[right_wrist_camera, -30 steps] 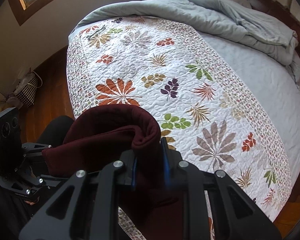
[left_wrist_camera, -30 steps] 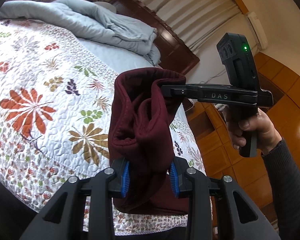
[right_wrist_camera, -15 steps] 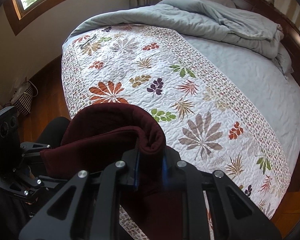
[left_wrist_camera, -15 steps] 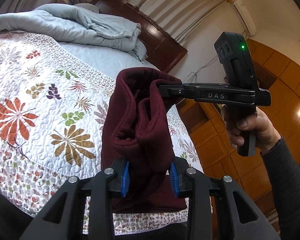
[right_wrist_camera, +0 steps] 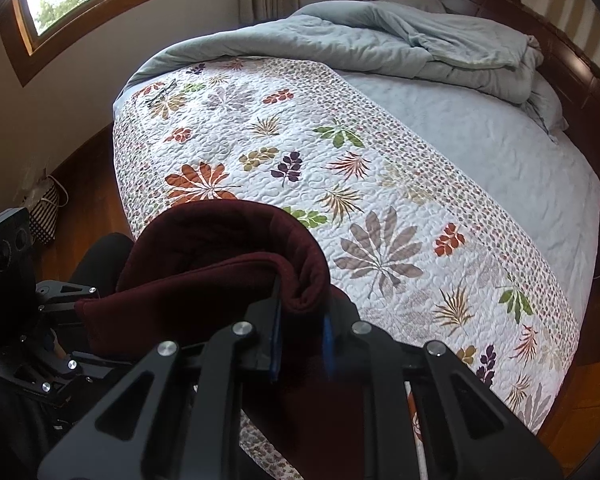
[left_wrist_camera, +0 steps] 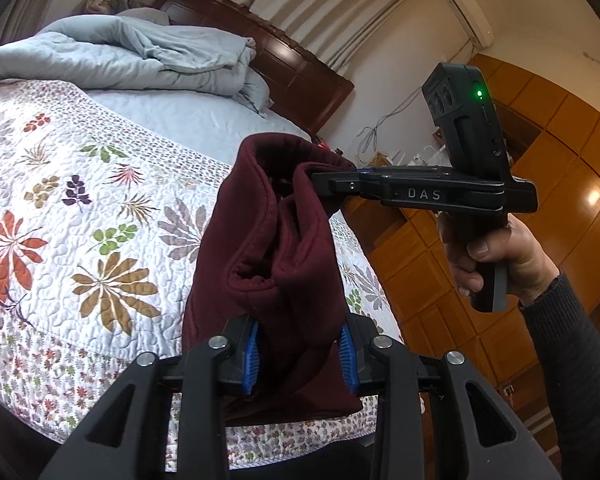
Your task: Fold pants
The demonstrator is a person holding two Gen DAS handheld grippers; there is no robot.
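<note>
- The dark red pants (left_wrist_camera: 284,248) hang in the air in front of the bed (right_wrist_camera: 480,148), held up between the two grippers, above the near edge of the flowered quilt (left_wrist_camera: 80,216).
- The left gripper (left_wrist_camera: 300,354) is closed on a thick bunch of the cloth; both blue pads (left_wrist_camera: 253,354) press into the fabric from each side, and the cloth falls below them.
- The right gripper (right_wrist_camera: 300,336) is closed almost fully on a folded edge of the same pants. Its jaws have just been closing a little more, with the fabric between them.
- In the left wrist view the right gripper comes from the right side, and its tip is pushed into the upper fold of the pants. A hand (left_wrist_camera: 500,256) in a dark sleeve (left_wrist_camera: 572,360) holds its handle.
- The cloth between the two grippers is folded over in a rounded roll, not stretched flat.
- A light blue duvet (right_wrist_camera: 400,36) lies crumpled at the head of the bed, against the dark wooden headboard (left_wrist_camera: 292,64), well apart from the pants.
- A striped bag (right_wrist_camera: 44,212) stands on the wooden floor beside the bed.
</note>
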